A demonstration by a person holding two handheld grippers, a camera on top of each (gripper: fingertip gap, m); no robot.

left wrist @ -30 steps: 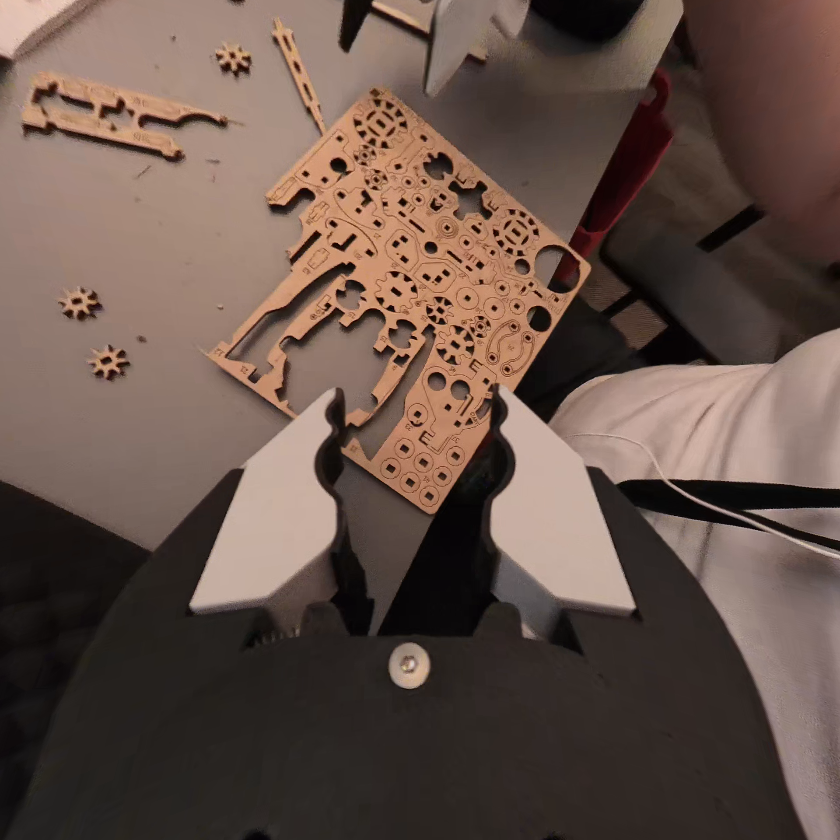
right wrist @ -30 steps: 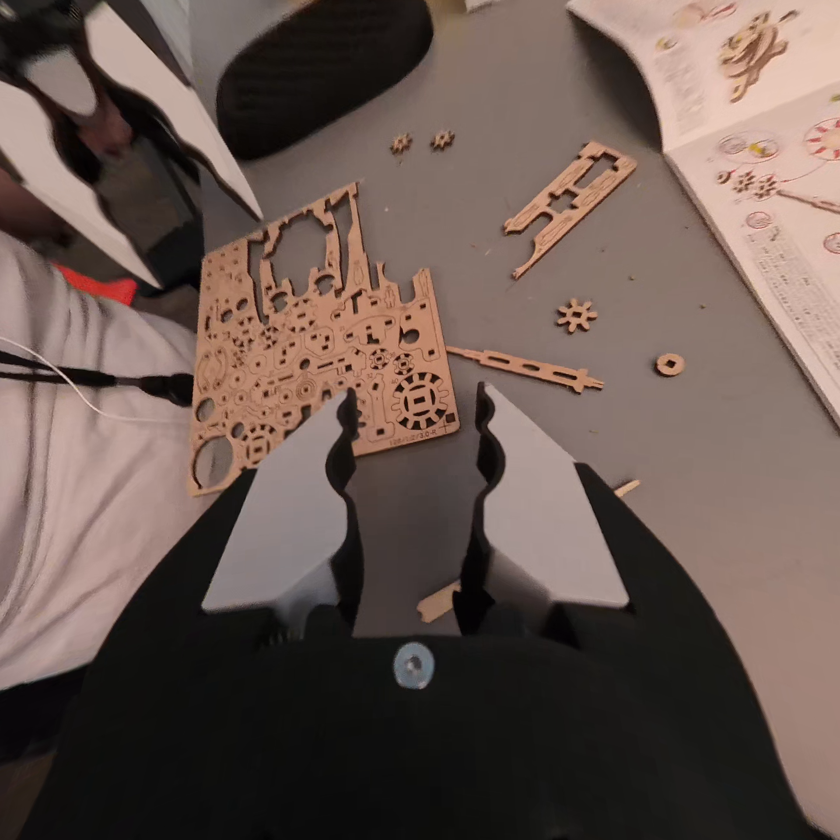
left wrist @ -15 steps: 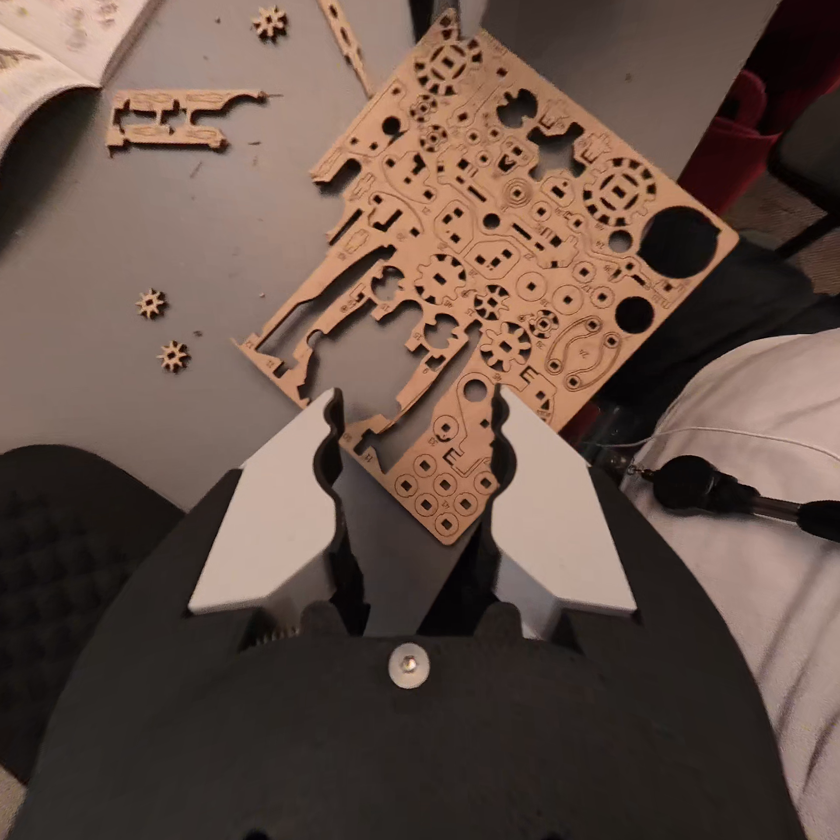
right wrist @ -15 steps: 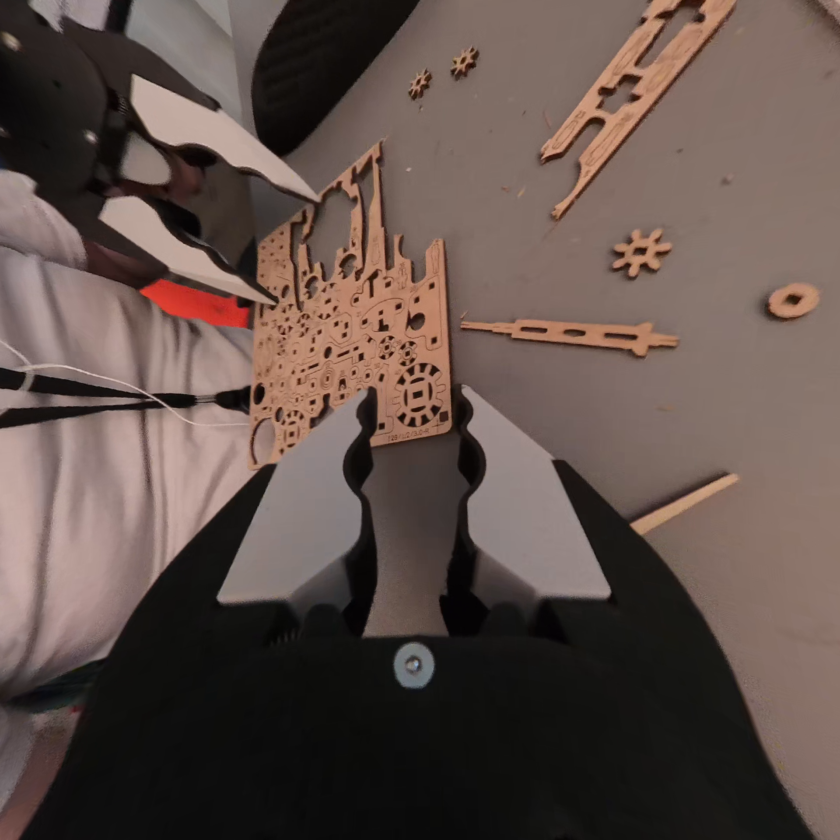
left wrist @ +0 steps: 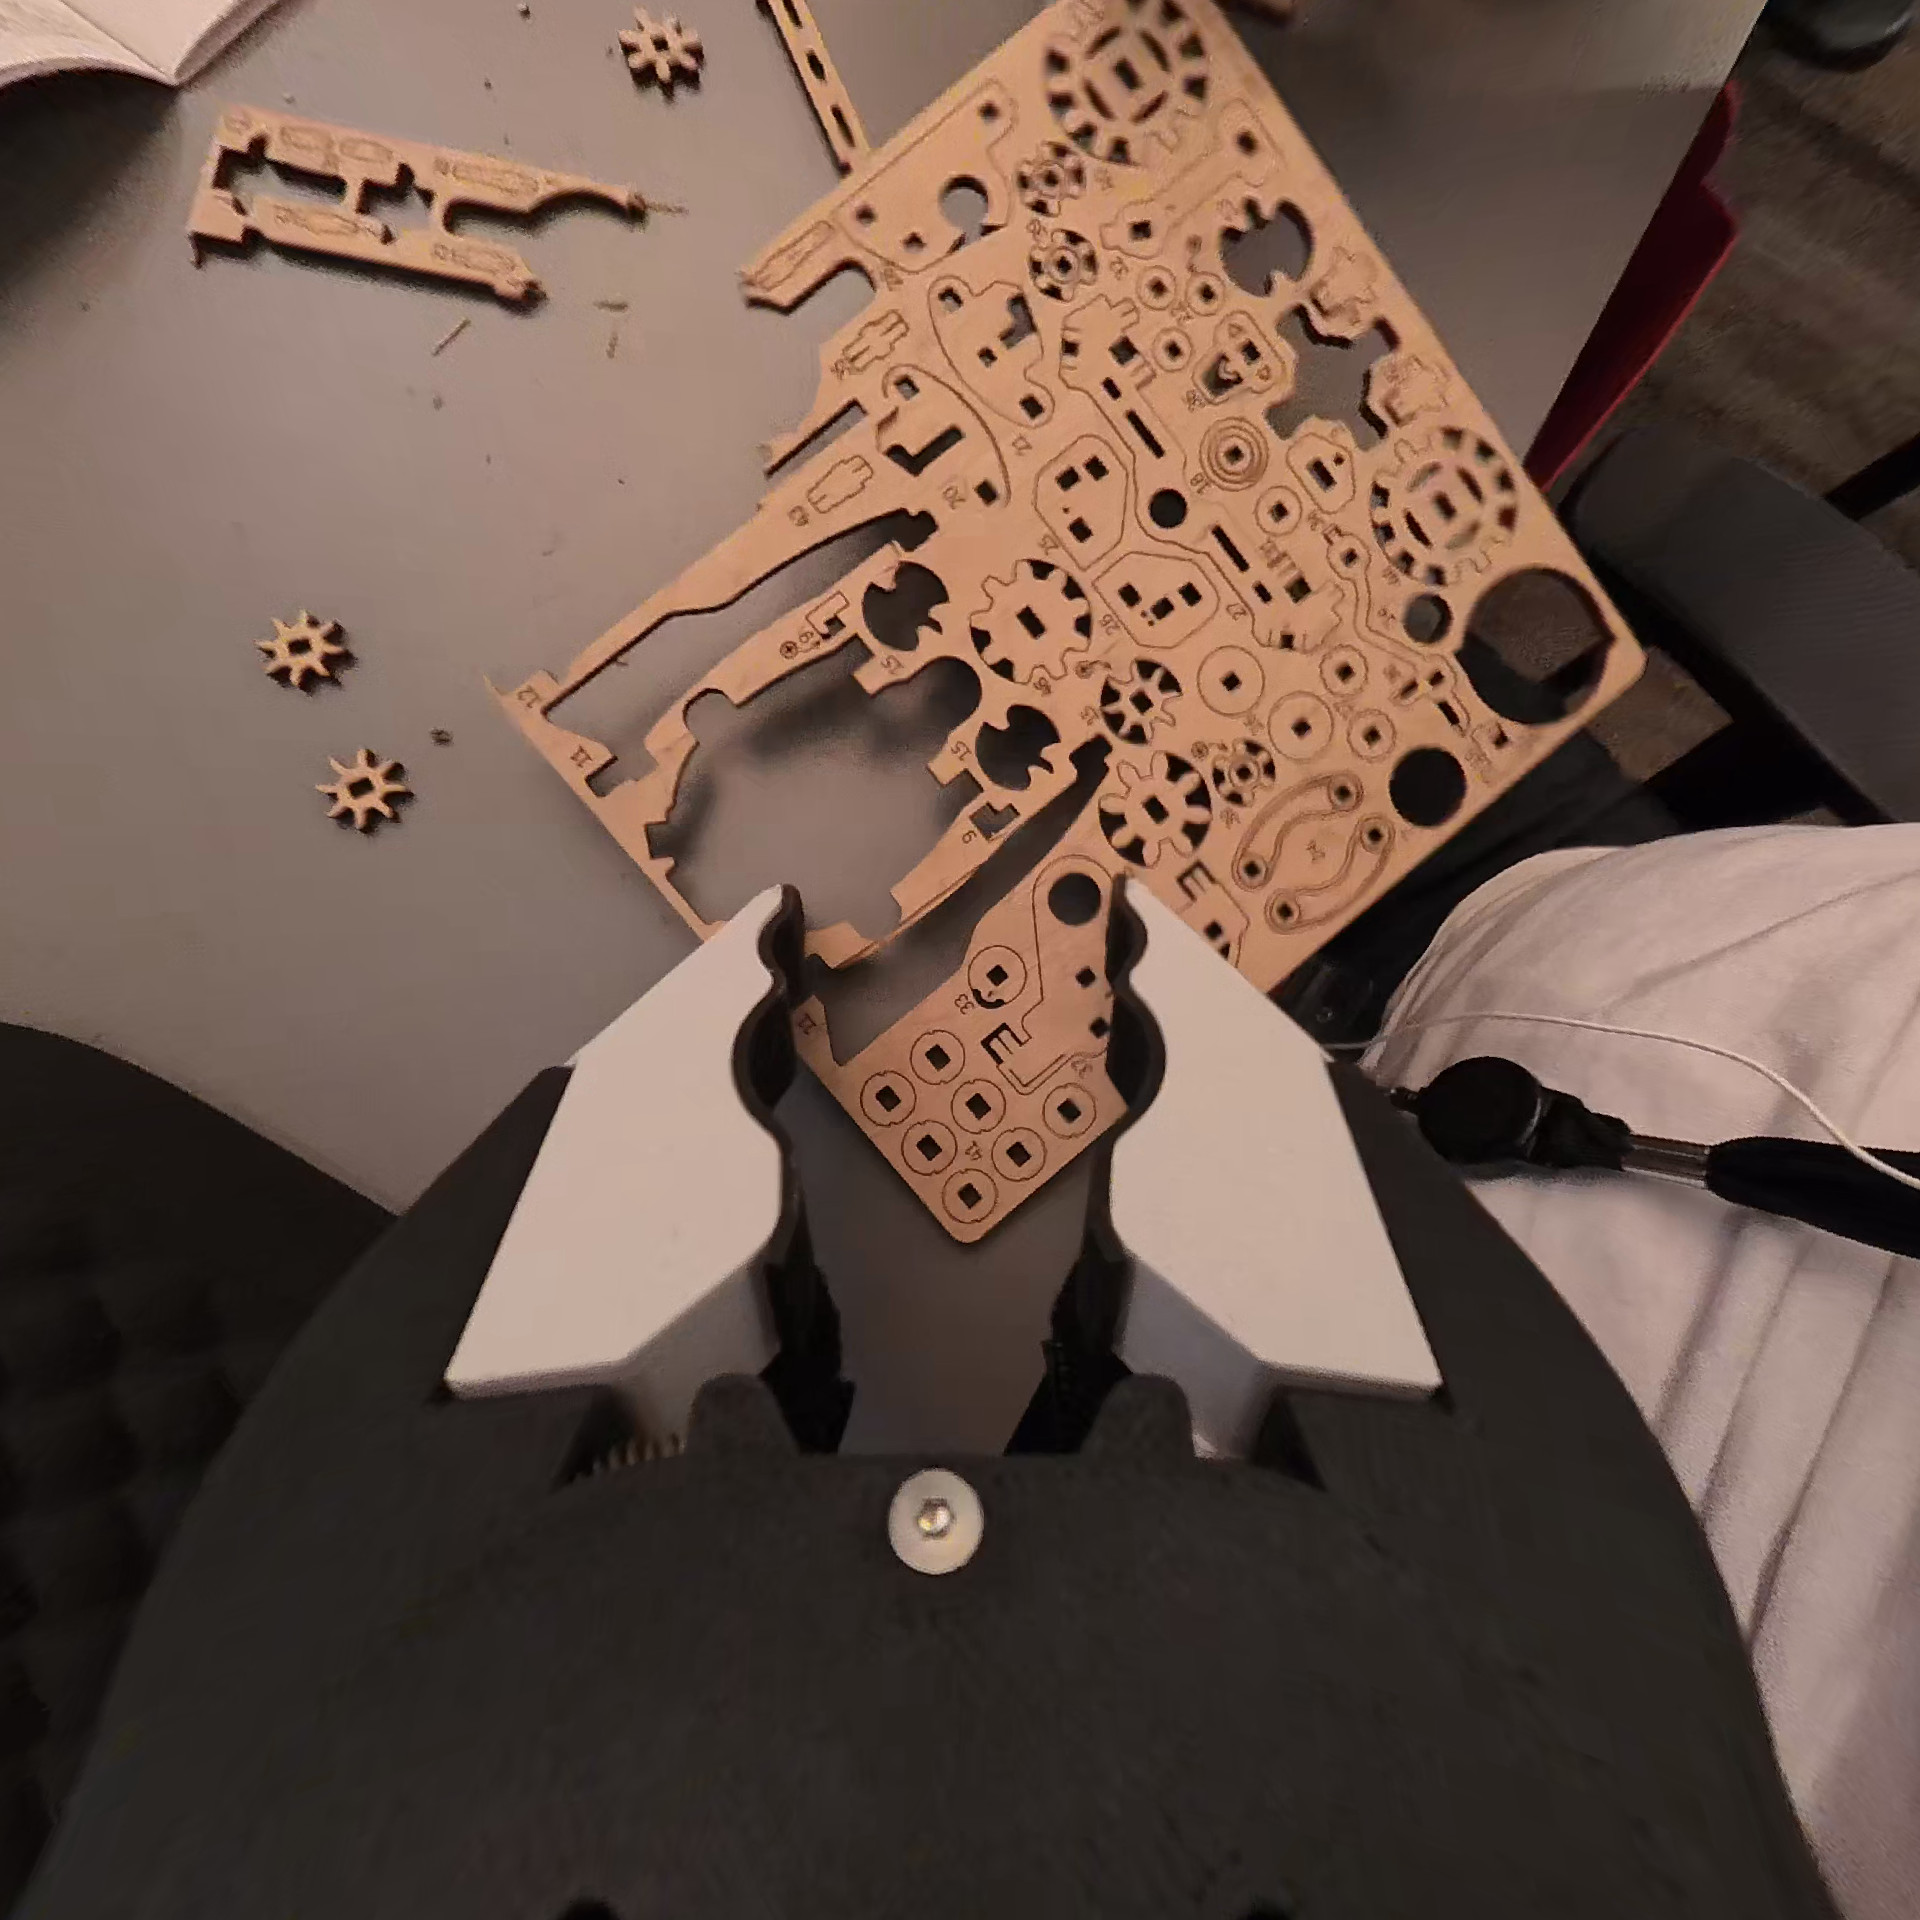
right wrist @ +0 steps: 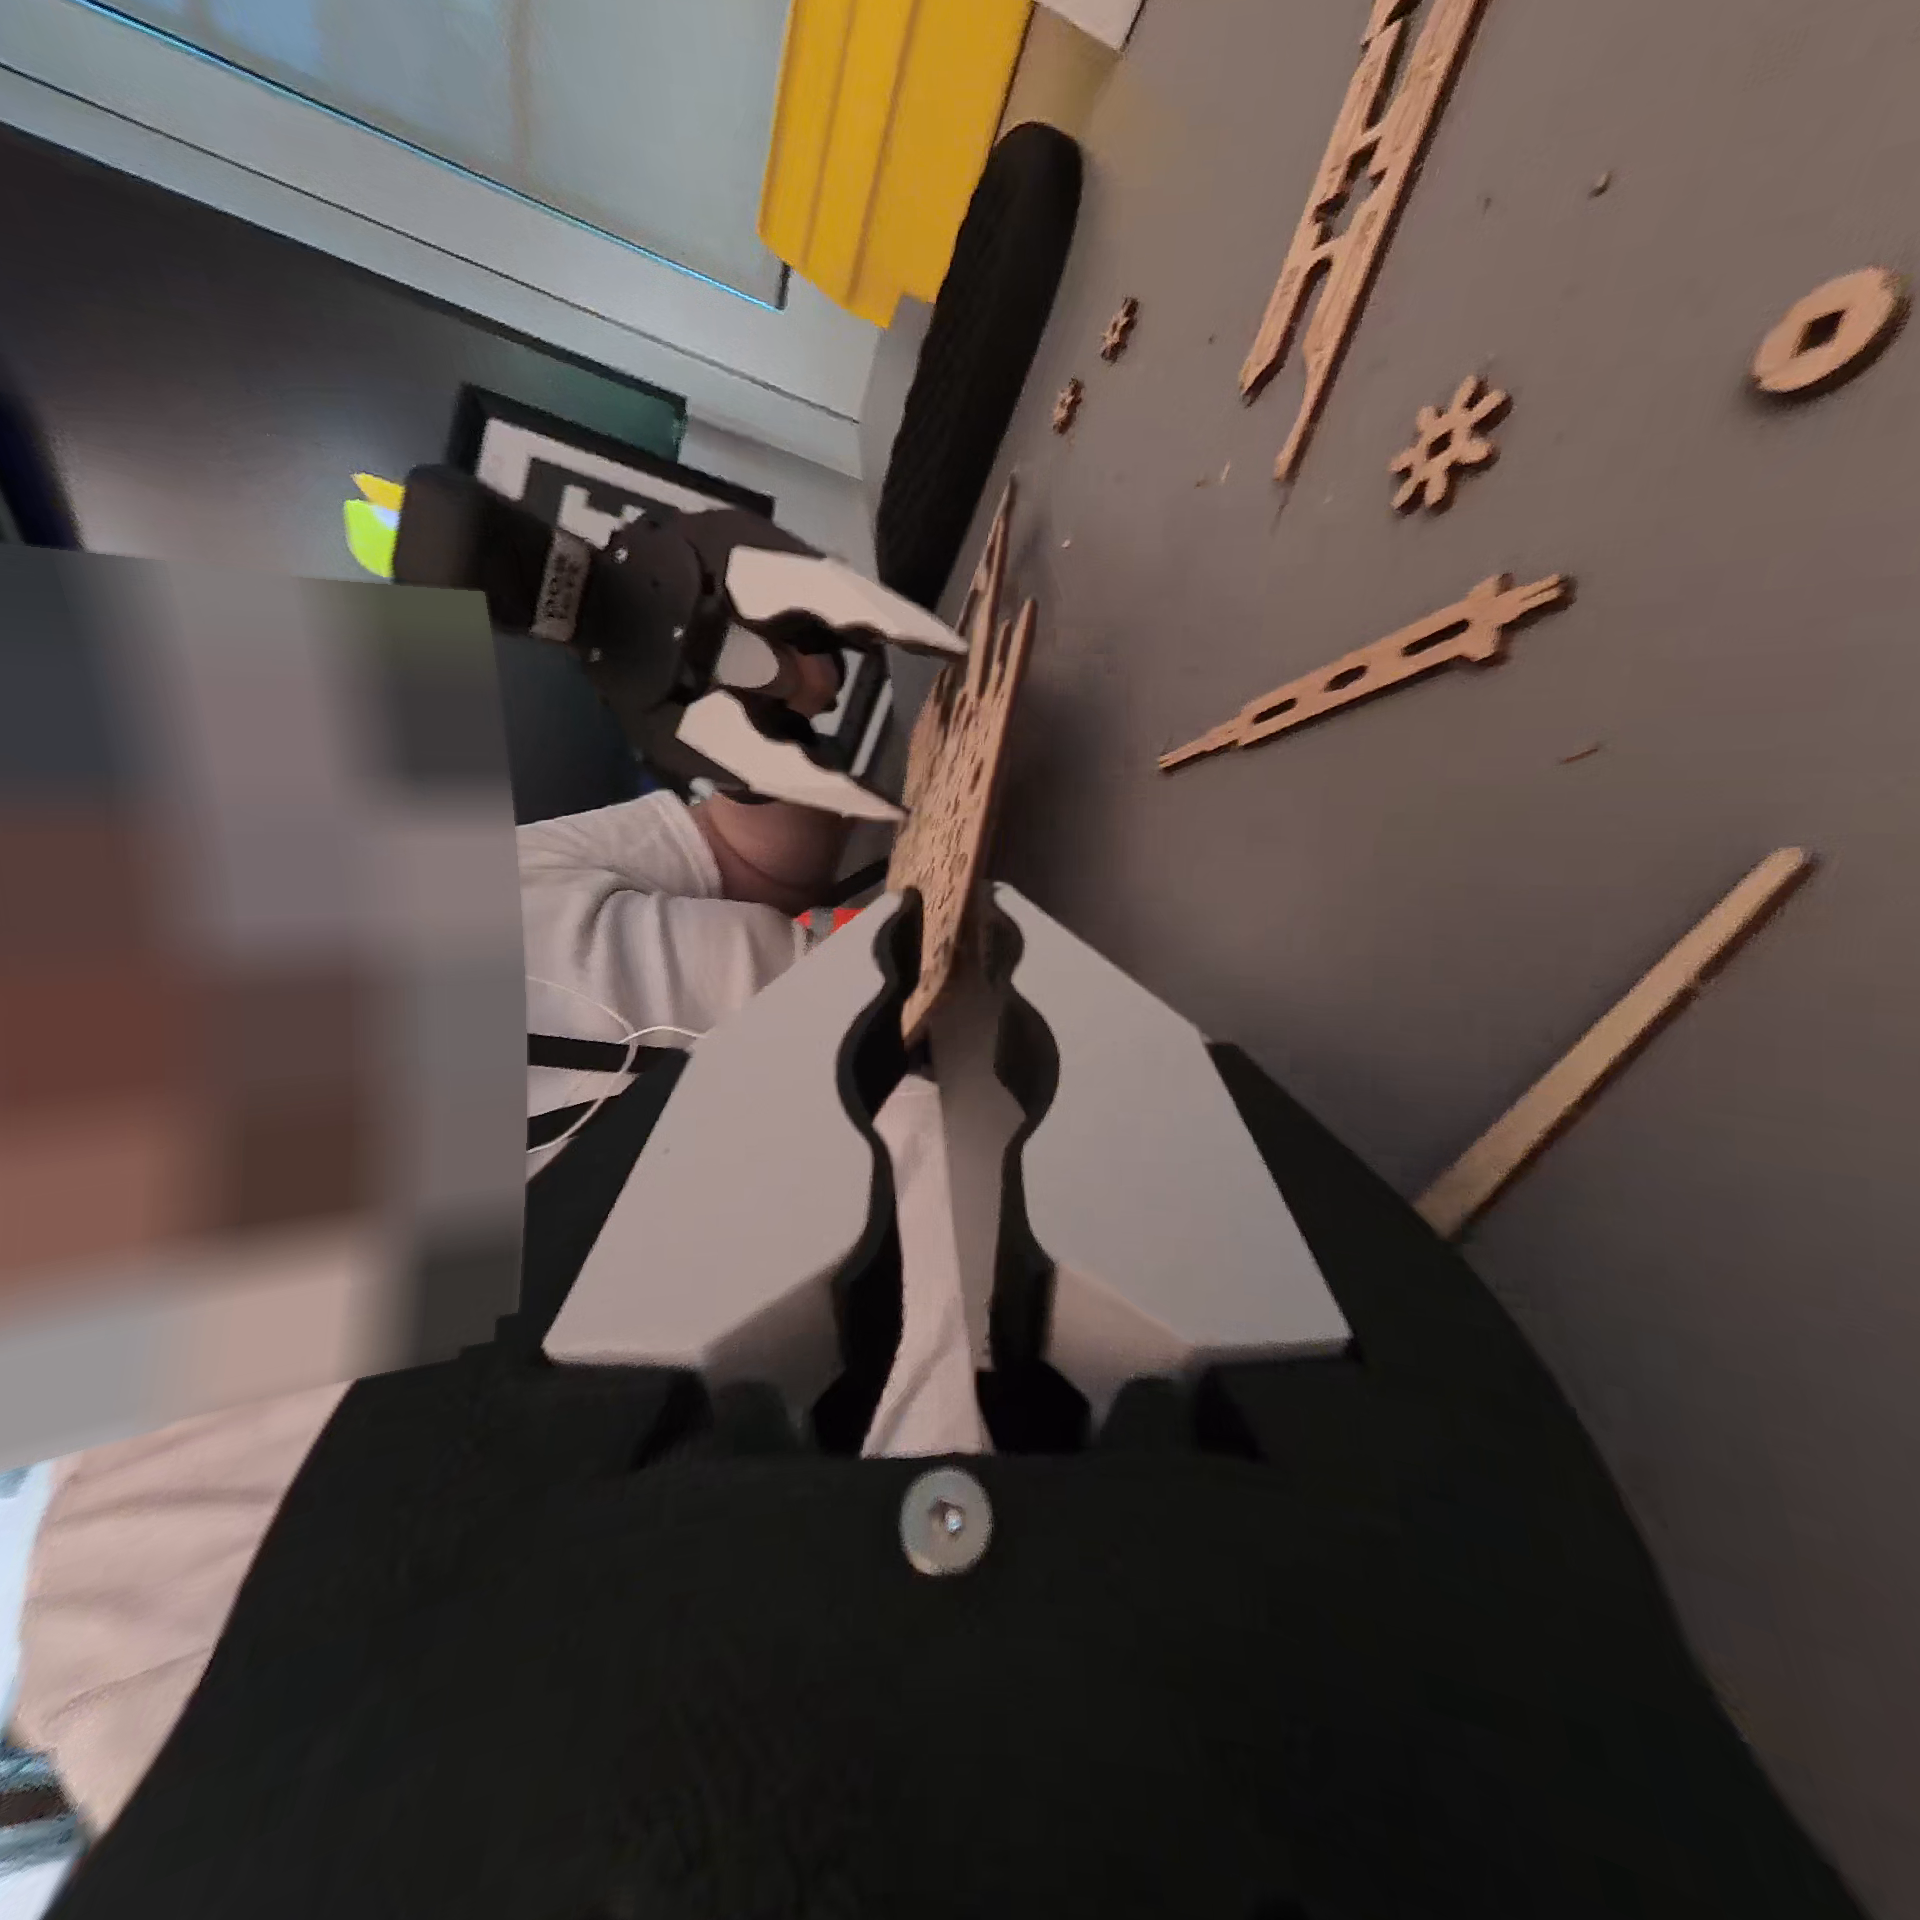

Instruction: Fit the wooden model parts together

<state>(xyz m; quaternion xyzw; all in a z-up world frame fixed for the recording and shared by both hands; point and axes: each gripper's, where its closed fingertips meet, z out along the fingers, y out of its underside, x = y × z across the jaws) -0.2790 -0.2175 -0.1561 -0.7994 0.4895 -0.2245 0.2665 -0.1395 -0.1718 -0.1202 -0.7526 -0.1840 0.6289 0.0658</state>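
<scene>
Judging by punched-out gears and struts lying unjoined on the grey table [left wrist: 312, 468], little is done: the flat laser-cut plywood parts sheet [left wrist: 1143, 582] is pinched by the narrowed right gripper [right wrist: 951, 914], approached by the wide left gripper [left wrist: 951, 904].

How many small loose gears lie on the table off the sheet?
3. One gear lies by the slotted strip; a second gear and third gear sit together left of the parts sheet. Others may be hidden.
</scene>
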